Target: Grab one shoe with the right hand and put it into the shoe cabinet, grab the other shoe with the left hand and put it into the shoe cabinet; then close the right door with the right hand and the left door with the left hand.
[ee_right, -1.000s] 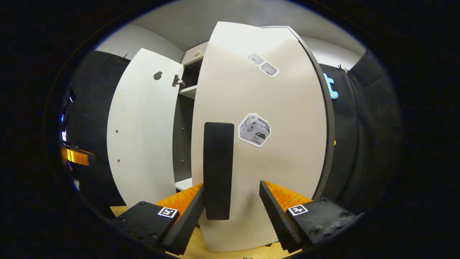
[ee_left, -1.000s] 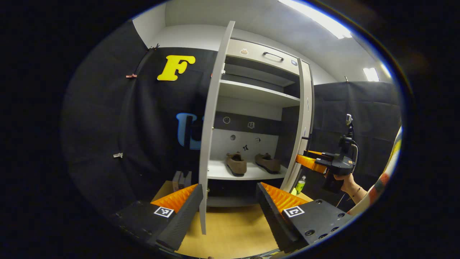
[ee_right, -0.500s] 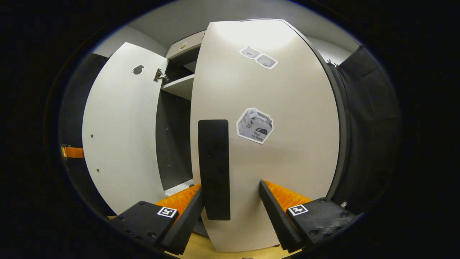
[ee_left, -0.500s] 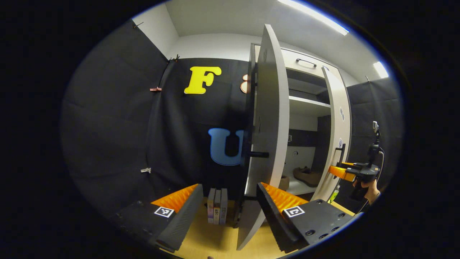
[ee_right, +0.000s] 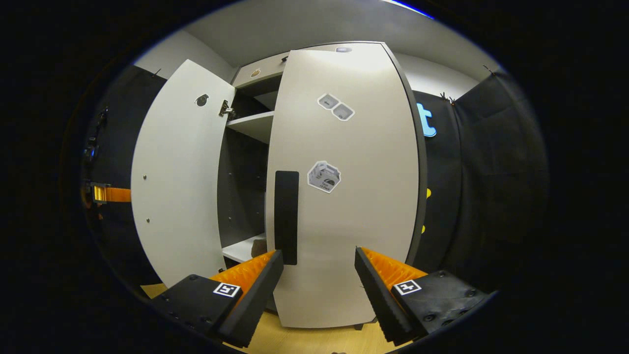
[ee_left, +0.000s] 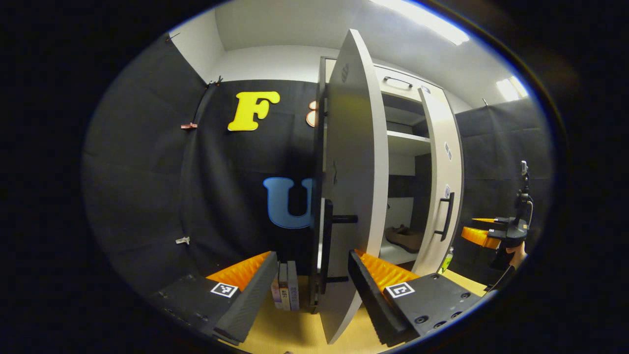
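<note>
In the left gripper view the shoe cabinet's left door (ee_left: 351, 196) stands half open, edge-on, its black handle (ee_left: 326, 246) facing me. My left gripper (ee_left: 312, 290) is open, its fingers on either side of the door's lower part. Past the door a brown shoe (ee_left: 405, 238) lies on the low shelf. The right door (ee_left: 442, 182) is nearly closed. In the right gripper view my right gripper (ee_right: 319, 290) is open, a little back from the right door (ee_right: 344, 196) and its black handle (ee_right: 286, 216). The left door (ee_right: 177, 182) stands open there.
Several books (ee_left: 285, 290) stand on the wooden floor left of the cabinet. A green bottle (ee_left: 446, 258) stands by the cabinet's right side. A hand (ee_left: 513, 253) holds the right gripper (ee_left: 484, 236) at the far right. An upper shelf (ee_left: 408, 142) sits inside the cabinet.
The right door has swung nearly closed and my right gripper has drawn back from its handle. My left gripper has come round to the left door's outer face, and that door has swung inward.
</note>
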A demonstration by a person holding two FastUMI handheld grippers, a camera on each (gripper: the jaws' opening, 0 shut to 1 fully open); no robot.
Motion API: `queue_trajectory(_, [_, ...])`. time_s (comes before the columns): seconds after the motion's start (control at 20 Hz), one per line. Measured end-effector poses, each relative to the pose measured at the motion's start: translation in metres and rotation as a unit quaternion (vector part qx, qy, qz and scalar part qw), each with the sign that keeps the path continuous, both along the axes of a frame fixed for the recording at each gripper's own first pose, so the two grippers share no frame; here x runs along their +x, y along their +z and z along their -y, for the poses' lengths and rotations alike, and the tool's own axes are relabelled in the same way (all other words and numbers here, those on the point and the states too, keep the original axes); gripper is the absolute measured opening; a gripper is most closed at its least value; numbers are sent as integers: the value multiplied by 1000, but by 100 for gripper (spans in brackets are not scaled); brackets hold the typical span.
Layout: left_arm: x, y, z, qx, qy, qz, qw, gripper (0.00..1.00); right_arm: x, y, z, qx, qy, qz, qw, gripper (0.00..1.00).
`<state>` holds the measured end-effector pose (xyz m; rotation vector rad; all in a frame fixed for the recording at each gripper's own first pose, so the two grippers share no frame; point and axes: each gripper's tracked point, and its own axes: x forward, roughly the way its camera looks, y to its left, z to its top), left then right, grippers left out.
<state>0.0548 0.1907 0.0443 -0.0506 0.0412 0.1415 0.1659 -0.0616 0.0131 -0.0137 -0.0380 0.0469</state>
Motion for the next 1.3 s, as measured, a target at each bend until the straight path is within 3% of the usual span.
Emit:
queue_trajectory(0.2, [22,1,43,-4,-61,5,998,93,-3,2,9,3,-4,-1,1000,97])
queue_trajectory(0.4, [49,1,56,19,-50,4,999,94,-3,0,25,0,-6,-3,1000,97])
queue_trajectory(0.6, [72,1,82,-9,-76,15,997,89,2,1,41,14,-5,-3,1000,97])
queue_trajectory(0.65, [79,1,87,-13,-81,16,997,93,4,2,44,16,-5,-3,1000,97])
queue_trajectory(0.9, [119,6,118,-21,-104,25,994,94,7,4,57,14,1,-3,1000,97])
queue_trajectory(1.3, [88,12,135,2,-100,18,995,93,-7,7,51,16,7,4,1000,97])
